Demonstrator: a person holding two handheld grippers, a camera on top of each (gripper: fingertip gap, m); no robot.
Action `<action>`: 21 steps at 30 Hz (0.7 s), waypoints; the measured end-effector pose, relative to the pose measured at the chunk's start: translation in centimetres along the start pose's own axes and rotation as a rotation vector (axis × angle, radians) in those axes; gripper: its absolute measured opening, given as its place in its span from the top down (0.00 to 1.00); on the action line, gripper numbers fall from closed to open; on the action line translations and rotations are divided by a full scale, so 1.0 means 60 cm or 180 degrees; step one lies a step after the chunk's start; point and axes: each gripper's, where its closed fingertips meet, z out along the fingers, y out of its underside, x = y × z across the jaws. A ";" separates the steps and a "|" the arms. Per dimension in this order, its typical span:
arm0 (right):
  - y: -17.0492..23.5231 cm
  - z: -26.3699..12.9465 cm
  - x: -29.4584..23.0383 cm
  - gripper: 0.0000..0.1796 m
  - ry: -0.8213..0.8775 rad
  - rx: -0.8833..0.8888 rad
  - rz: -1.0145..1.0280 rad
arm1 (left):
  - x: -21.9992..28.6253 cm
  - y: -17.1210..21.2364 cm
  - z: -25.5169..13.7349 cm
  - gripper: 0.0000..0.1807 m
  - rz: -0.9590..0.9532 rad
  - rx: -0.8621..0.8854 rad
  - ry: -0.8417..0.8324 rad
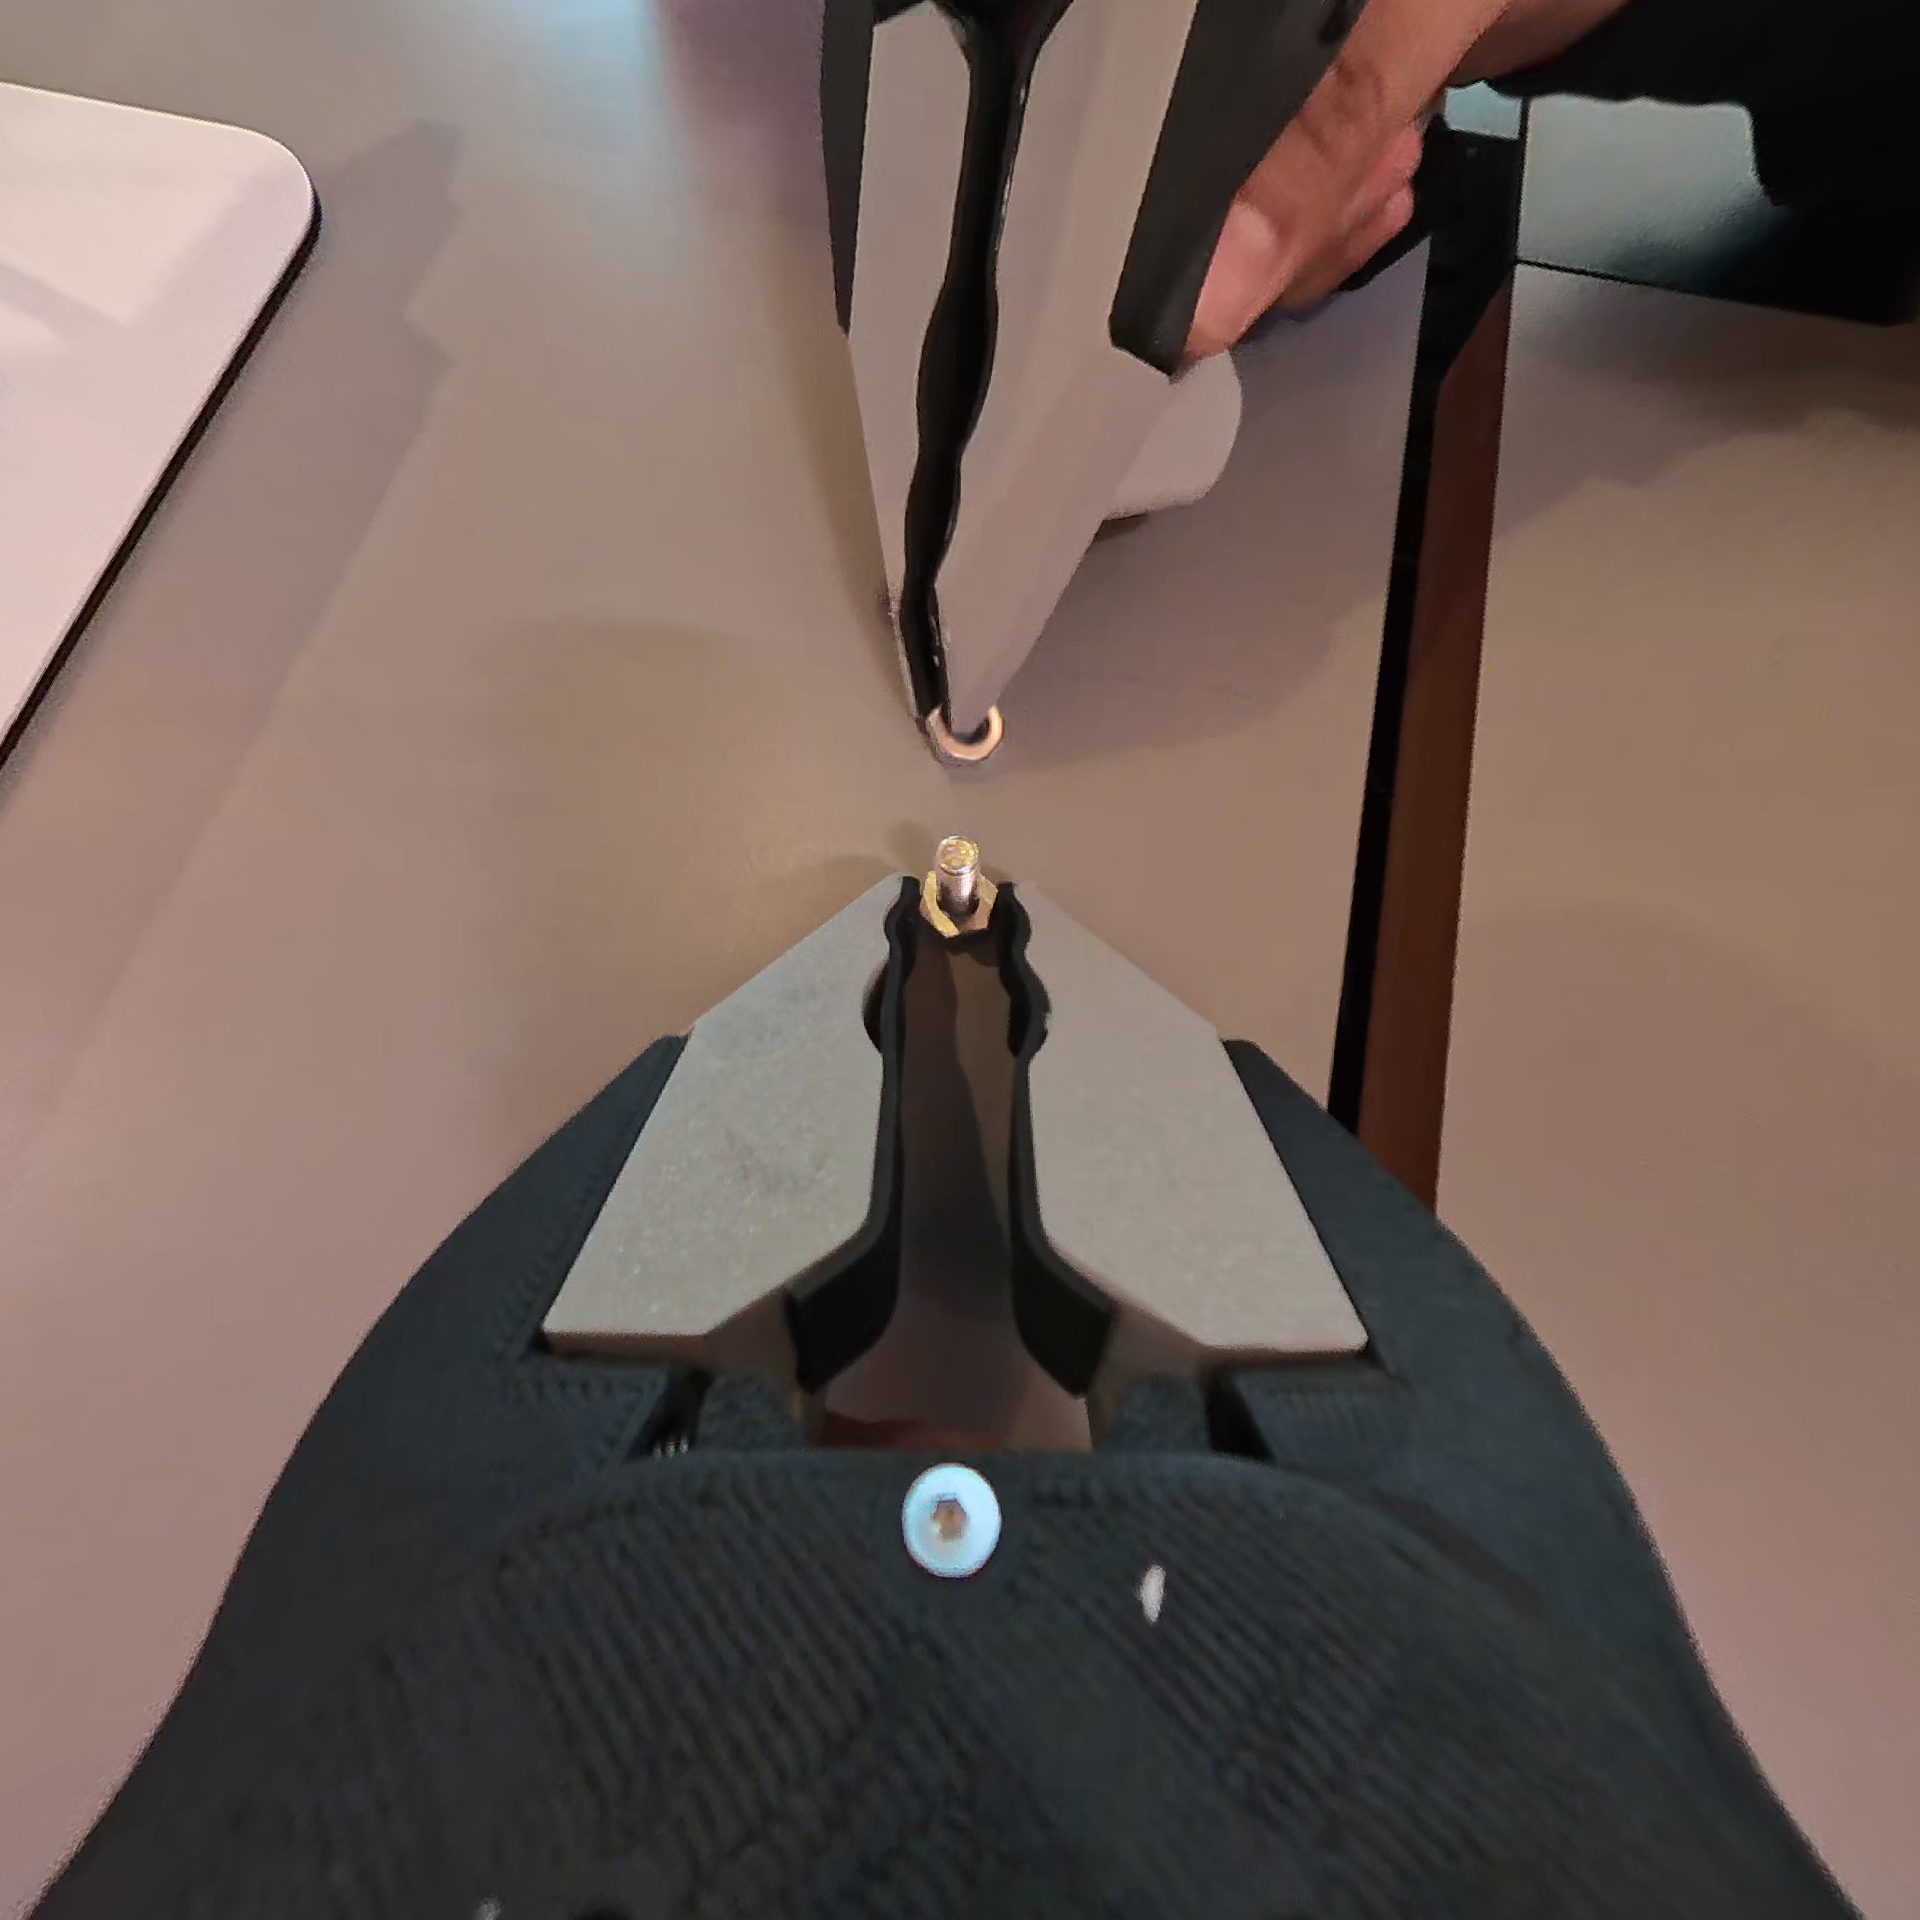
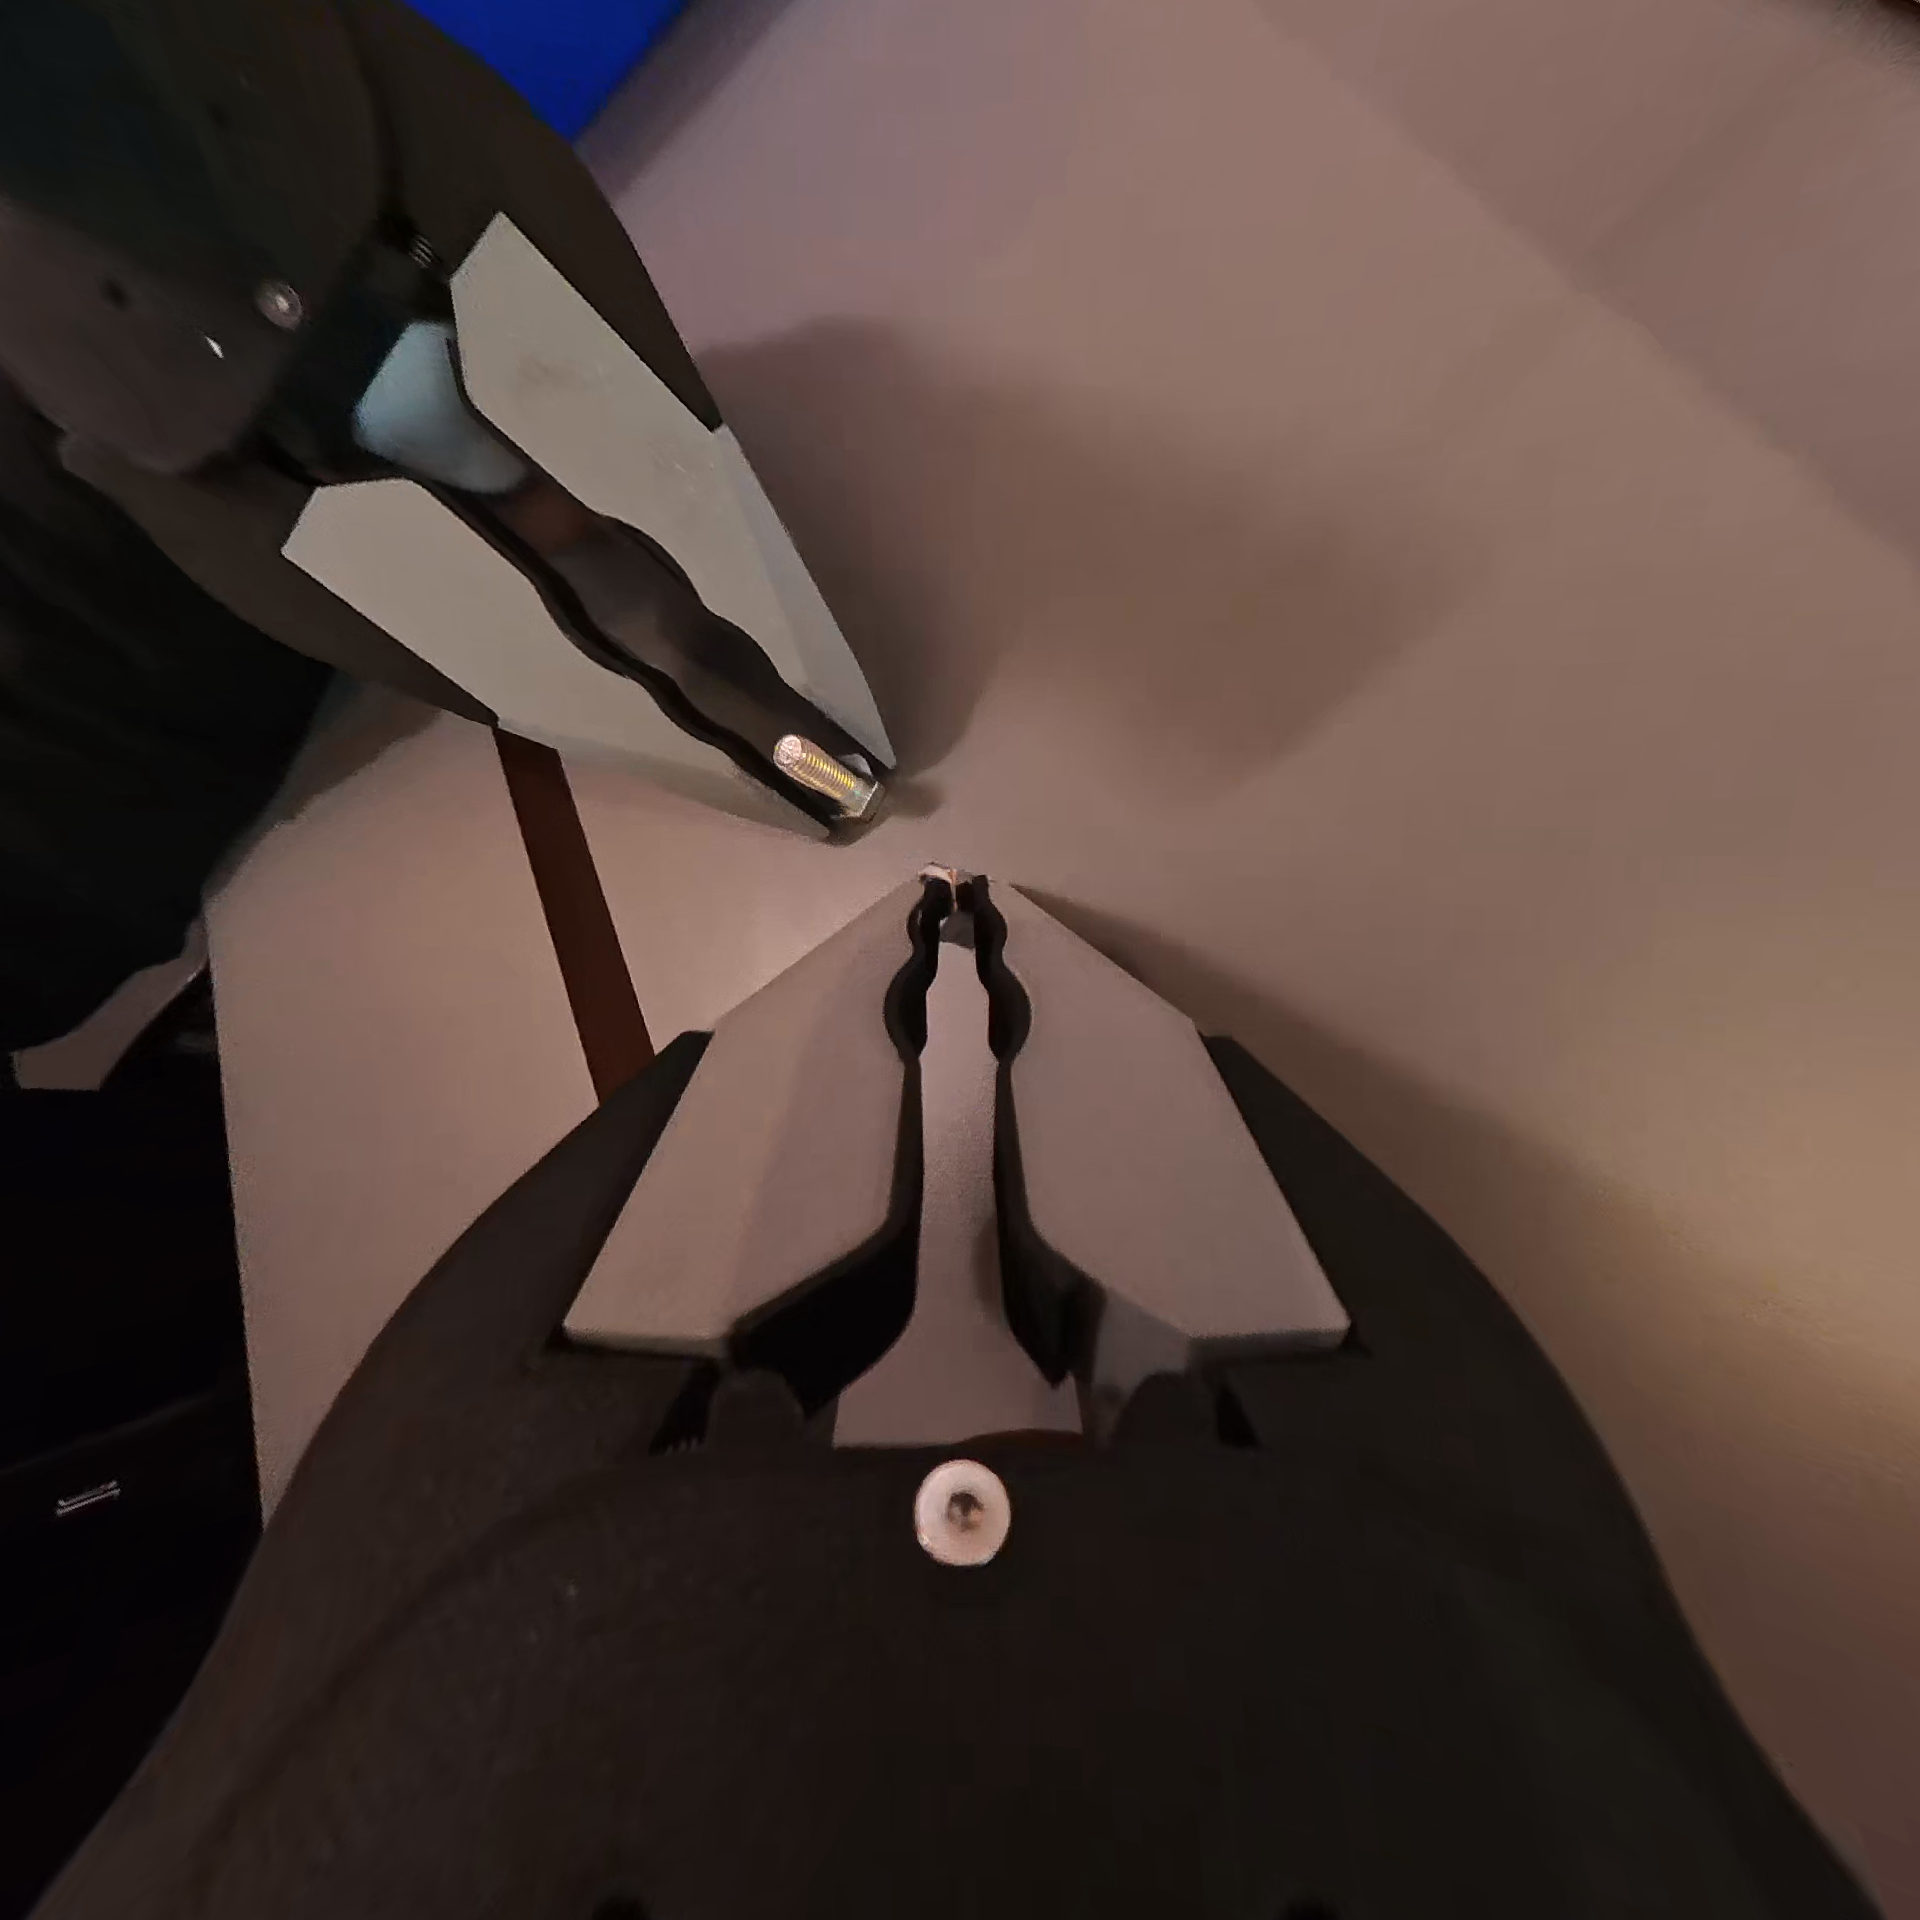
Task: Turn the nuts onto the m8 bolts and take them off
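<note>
My left gripper (image 1: pixel 956 906) is shut on the hex head of a brass-and-steel bolt (image 1: pixel 957 883), whose threaded shank points up and away from me. My right gripper (image 1: pixel 961 727) comes down from above, shut on a nut (image 1: pixel 966 734) held at its tips a short way beyond the bolt's end, not touching it. In the right wrist view my right gripper (image 2: pixel 954 891) pinches the nut (image 2: pixel 948 879), mostly hidden between the tips. The left gripper (image 2: pixel 847 800) shows at upper left there with the bolt (image 2: pixel 821 771) sticking out toward the nut.
Both grippers hang over a grey-brown table (image 1: pixel 520 727). A white rounded tray or board (image 1: pixel 125 343) lies at the left. A dark vertical post (image 1: pixel 1423 727) stands at the right table edge. A person's hand (image 1: pixel 1320 218) holds the right gripper. The tips of both grippers are at nearly the same place.
</note>
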 end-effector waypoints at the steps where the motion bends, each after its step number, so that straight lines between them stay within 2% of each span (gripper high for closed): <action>1: 0.000 -0.001 0.002 0.97 0.0023 -0.0013 -0.0012 | 0.000 0.000 0.000 0.93 -0.0001 -0.0001 -0.0001; 5: -0.011 -0.023 0.018 0.86 0.0269 0.0062 -0.0205 | 0.000 0.001 -0.001 0.93 -0.0041 -0.0001 0.0022; 8: -0.028 -0.047 0.011 0.87 0.0294 0.0233 -0.0536 | 0.001 0.001 -0.001 0.93 -0.0071 0.0002 0.0039; 13: -0.027 -0.047 -0.007 0.87 0.0520 0.0170 -0.1583 | 0.001 0.002 -0.002 0.93 -0.0083 0.0002 0.0044; 17: -0.012 -0.018 -0.007 0.86 0.0515 0.0019 -0.1825 | 0.002 0.002 -0.002 0.93 -0.0092 0.0004 0.0053; 21: -0.002 0.002 0.000 0.86 0.0459 -0.0087 -0.1758 | 0.002 0.002 -0.002 0.93 -0.0094 0.0004 0.0054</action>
